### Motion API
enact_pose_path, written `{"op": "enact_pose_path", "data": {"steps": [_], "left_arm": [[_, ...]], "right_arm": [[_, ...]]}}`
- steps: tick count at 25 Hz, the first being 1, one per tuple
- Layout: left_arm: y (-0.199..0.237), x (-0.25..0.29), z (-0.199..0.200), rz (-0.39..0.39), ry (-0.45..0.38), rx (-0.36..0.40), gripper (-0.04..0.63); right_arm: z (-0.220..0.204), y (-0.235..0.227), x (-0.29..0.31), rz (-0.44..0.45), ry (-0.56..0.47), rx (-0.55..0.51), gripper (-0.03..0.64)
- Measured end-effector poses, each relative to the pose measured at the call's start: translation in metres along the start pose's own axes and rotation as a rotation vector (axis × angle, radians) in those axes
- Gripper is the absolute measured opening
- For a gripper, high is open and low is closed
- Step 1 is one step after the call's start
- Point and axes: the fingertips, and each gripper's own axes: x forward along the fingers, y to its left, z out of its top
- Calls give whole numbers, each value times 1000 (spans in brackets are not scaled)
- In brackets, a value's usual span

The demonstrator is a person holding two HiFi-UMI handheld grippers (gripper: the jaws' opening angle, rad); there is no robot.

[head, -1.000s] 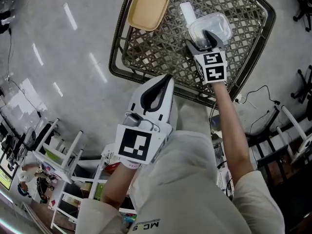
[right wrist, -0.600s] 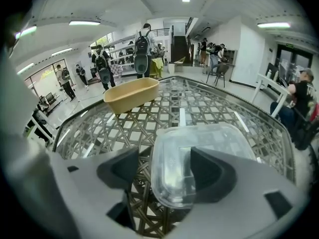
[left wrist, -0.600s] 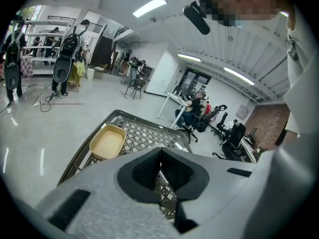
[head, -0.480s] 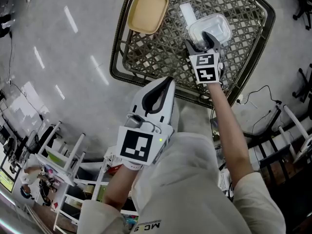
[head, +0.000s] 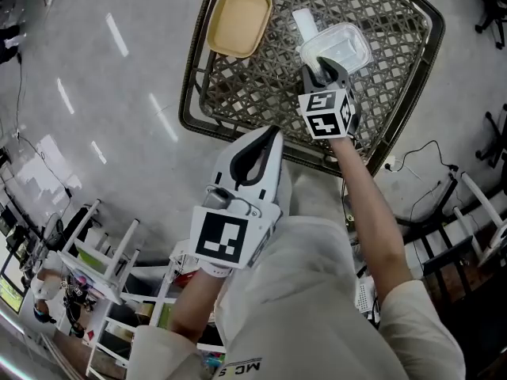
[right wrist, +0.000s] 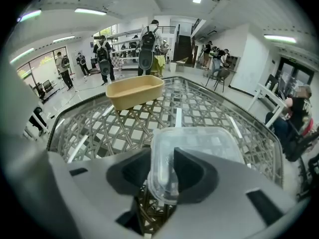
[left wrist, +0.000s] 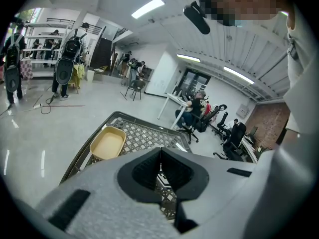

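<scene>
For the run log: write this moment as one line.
right gripper: shut on clear plastic container rim | left gripper: shut, empty | yellow tray: on lattice table, apart from container

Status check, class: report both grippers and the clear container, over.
Left gripper shut, empty, by the table edge. Right gripper shut on the clear container, at its near rim. Yellow tray apart, to its left.

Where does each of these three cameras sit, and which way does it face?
Head view: on the person's head, facing steeply down at the lattice table; left gripper, right gripper and forearms show.
Left gripper view: on the left gripper, facing along its shut jaws over the table; the person's pale clothing shows at right.
Right gripper view: on the right gripper, facing along jaws clamped on the clear container.
Shared: all three show the tan tray.
</scene>
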Motion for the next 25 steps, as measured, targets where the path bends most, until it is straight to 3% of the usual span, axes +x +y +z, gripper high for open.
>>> {"op": "enact_pose_path", "data": {"steps": [2, 3, 10, 11, 15, 25], "left_arm": [[-6, -2, 4, -1, -1, -9, 26], [-7, -1, 4, -1, 1, -14, 26], [-10, 1, 5, -1, -5, -15, 26], [-12, 0, 7, -3, -10, -10, 26], [-20, -4, 14, -11, -38, 37, 26], [-45, -20, 37, -22, -95, 74, 26]], "right_arm": [[4, -6, -7, -22, -28, -5, 135], [4, -9, -9, -34, -43, -16, 86], [14, -16, -19, -48, -95, -36, 57], [17, -17, -23, -50, -103, -30, 28], [23, -20, -39, -52, -129, -10, 28], [52, -31, -112, -69, -225, -7, 28]]}}
